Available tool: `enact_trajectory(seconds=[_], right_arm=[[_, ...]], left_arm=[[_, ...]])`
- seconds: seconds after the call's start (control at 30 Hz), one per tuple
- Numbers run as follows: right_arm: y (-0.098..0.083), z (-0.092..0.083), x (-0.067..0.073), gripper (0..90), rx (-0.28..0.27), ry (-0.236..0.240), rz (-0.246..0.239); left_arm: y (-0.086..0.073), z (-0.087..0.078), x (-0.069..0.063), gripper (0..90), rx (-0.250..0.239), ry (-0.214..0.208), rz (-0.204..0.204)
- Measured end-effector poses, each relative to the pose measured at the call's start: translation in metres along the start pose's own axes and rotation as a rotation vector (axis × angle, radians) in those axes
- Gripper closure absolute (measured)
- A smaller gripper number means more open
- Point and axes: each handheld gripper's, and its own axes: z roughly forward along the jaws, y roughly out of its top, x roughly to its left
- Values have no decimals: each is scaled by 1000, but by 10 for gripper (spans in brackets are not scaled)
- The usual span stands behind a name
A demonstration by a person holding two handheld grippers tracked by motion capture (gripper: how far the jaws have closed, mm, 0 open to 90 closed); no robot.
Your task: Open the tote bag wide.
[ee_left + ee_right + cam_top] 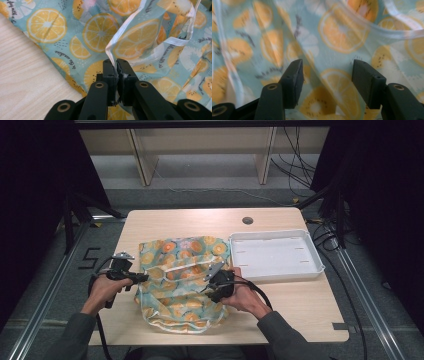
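A pale wooden rectangular table (300,310) stands on grey floor, dark curtains at both sides. On it lies a crumpled teal cloth bag printed with orange citrus slices (182,280). Just beside the bag's right edge sits a shallow white plastic tray (276,256). At the bag's left edge, the left gripper (117,65) is clamped on its white-trimmed rim. Over the bag's right part, the right gripper (327,75) has its jaws apart, gripping nothing.
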Motion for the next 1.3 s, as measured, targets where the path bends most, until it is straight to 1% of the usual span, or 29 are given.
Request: enact_trajectory(seconds=[0.03,0.07,0.1,0.17,0.23,0.3,0.33,0.37,0.4,0.43,0.47,0.5,0.57,0.6,0.63,0.7,0.73,0.77,0.8,0.83,0.9,0.93,0.97,1.0,1.03,1.13,1.23,1.27,1.3], right_arm=[[-1,1,3,435,22,-15,11],[0,3,1,466,24,-23,-33],[-1,4,5,524,36,-44,2],[1,7,1,692,24,-61,-69],[0,7,2,837,29,-53,-91],[0,4,-1,900,7,-50,-99],[0,2,-3,900,-11,-51,-103],[0,-2,-2,900,-22,-38,-50],[1,-5,-5,900,-29,-21,-77],[1,-9,-2,900,-35,-30,-15],[1,-9,-2,900,-35,-30,-15],[4,-15,-6,900,-72,-21,-29],[5,-19,-6,900,-88,-15,-22],[5,-21,-6,900,-91,-1,9],[6,-22,-8,900,-107,15,-4],[6,-26,-6,900,-118,20,29],[6,-26,-6,900,-118,20,29],[6,-30,-7,900,-128,27,35],[7,-31,-8,900,-138,20,25],[6,-32,-6,900,-139,8,47],[7,-33,-8,900,-153,12,26],[7,-35,-9,900,-153,20,29],[7,-36,-9,900,-160,19,45],[7,-37,-9,900,-165,21,47],[7,-38,-9,900,-166,22,46],[9,-41,-8,900,-177,27,54],[10,-45,-9,900,-210,31,67],[11,-47,-9,900,-217,32,59],[11,-48,-8,900,-219,33,69]], left_arm=[[0,0,0,849,3,2,2],[-1,0,0,849,-7,-4,0],[-2,1,-1,849,-21,-1,-1],[0,-1,-1,845,4,0,2],[-2,1,-3,818,-20,-11,0],[-1,-4,-5,683,14,-20,16],[1,-9,-9,592,45,6,35],[3,-15,-14,508,47,41,46],[5,-24,-18,450,45,61,71],[7,-34,-25,394,45,71,78],[7,-34,-25,354,45,71,78],[10,-52,-40,337,19,101,156],[11,-63,-59,332,-2,108,219],[10,-64,-68,333,-17,107,256],[8,-63,-77,333,-16,106,272],[4,-55,-92,340,1,98,315],[4,-55,-92,342,1,98,315],[0,-40,-100,338,7,93,353],[-3,-32,-103,324,38,112,351],[-4,-25,-103,309,64,143,380],[-9,-11,-104,301,75,185,396],[-9,-11,-104,301,75,185,396],[-13,0,-102,298,61,225,401],[-14,3,-102,292,71,237,385],[-14,5,-101,284,88,268,404],[-17,14,-100,277,87,274,409],[-20,22,-104,268,101,287,457],[-20,23,-106,300,95,287,467],[-19,22,-106,390,87,290,487]])
